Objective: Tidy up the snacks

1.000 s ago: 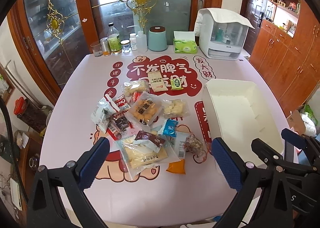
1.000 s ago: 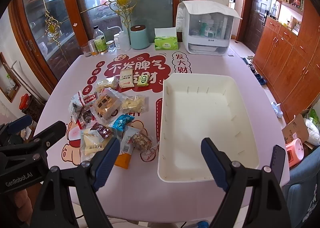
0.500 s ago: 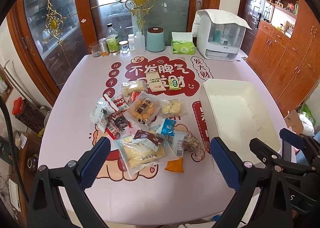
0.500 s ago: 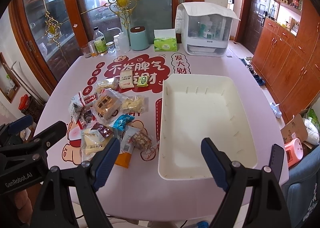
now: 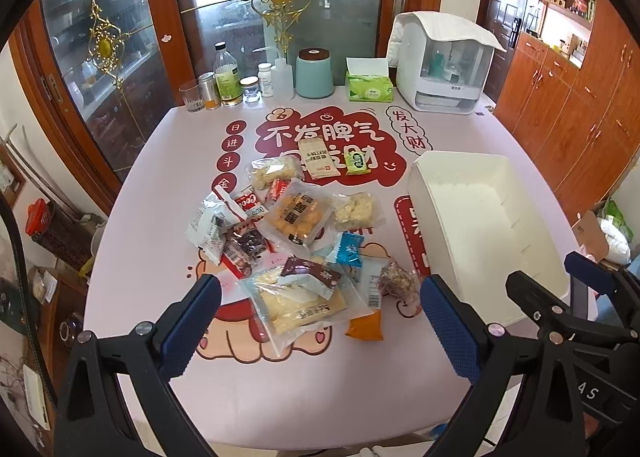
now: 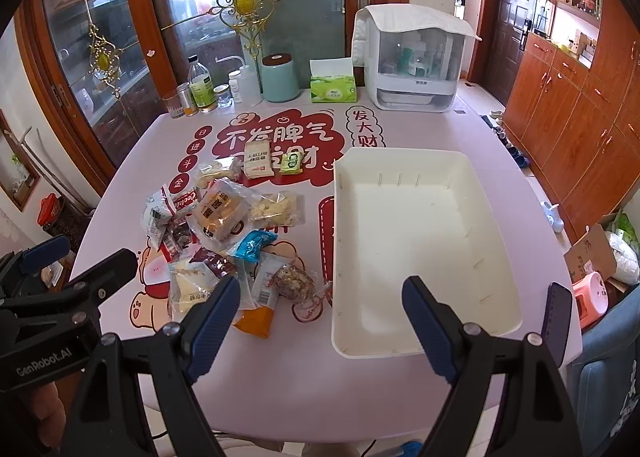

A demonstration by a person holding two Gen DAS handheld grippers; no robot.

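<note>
Left wrist view shows one white bin (image 5: 496,177) beside about fourteen snack bags (image 5: 298,213). Left gripper (image 5: 320,321) and right gripper (image 6: 320,321) hover wide open, holding nothing.

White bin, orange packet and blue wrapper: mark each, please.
White bin (image 6: 496,225), right wrist view, on its right wall.
Orange packet (image 5: 365,327), left wrist view, packet centre.
Blue wrapper (image 5: 349,249), left wrist view, wrapper centre.

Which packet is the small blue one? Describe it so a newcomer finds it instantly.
Start at the white bin, then look left to the snack pile. The small blue packet lies near the pile's middle, the only bright blue wrapper among clear and brown ones.
</note>
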